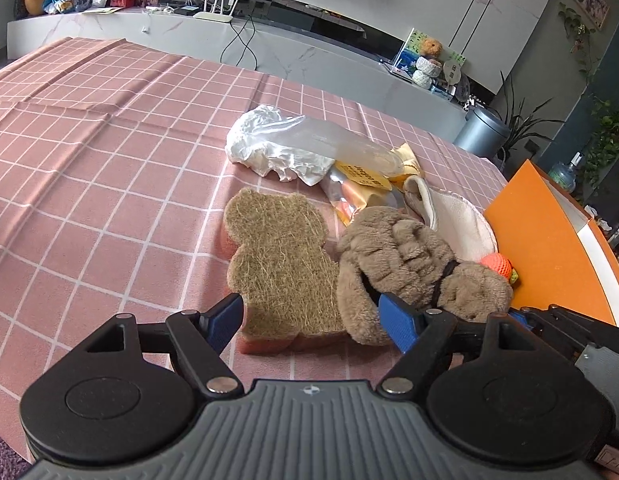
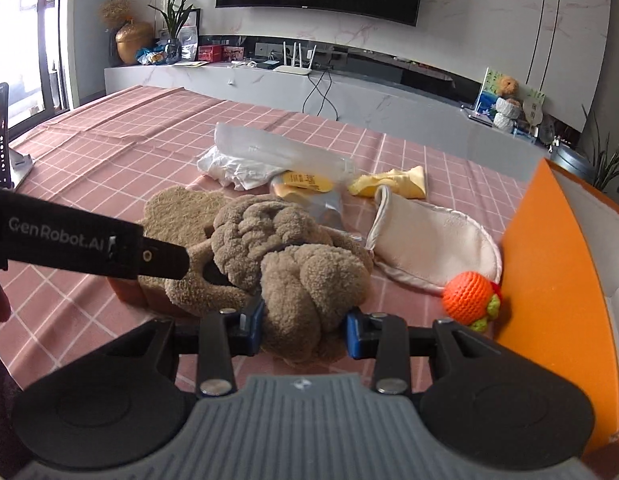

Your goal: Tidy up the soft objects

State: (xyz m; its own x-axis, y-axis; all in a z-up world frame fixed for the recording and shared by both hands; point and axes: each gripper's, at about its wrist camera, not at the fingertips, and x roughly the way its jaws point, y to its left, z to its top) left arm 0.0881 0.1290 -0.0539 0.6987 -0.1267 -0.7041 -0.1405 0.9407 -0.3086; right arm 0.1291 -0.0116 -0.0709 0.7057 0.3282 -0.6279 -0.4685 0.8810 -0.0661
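**Ana:** Jaws first: the right gripper (image 2: pixel 304 330) is squeezed onto one lobe of the brown plush toy (image 2: pixel 285 256), the blue pads pressed into the fleece on both sides. The left gripper (image 1: pixel 309 320) stands wide apart, straddling the near edge of the bear-shaped scouring sponge (image 1: pixel 281 264), with its right pad touching the plush and gripping nothing.

**Ben:** And the plush lies on the pink checked tablecloth (image 1: pixel 89 168) of the worktop, leaning on that sponge, near the orange box (image 2: pixel 557 272). What goes wrong, biggest thing down?

**Ana:** I'd judge the plush itself: held by a single soft lobe, it may sag, stretch and slip out on a lift, or swing against the box wall. Next, the cream fabric mitt (image 2: pixel 433 248) and the sponge touch it, so they could be dragged along.

**Ben:** The crumpled plastic bag (image 1: pixel 277 144) and the snack packet (image 1: pixel 361 188)?

**Ana:** Just behind; a trailing limb could sweep them. Smallest, the orange crocheted ball (image 2: pixel 467 300) sits beside the box and could roll off if nudged.
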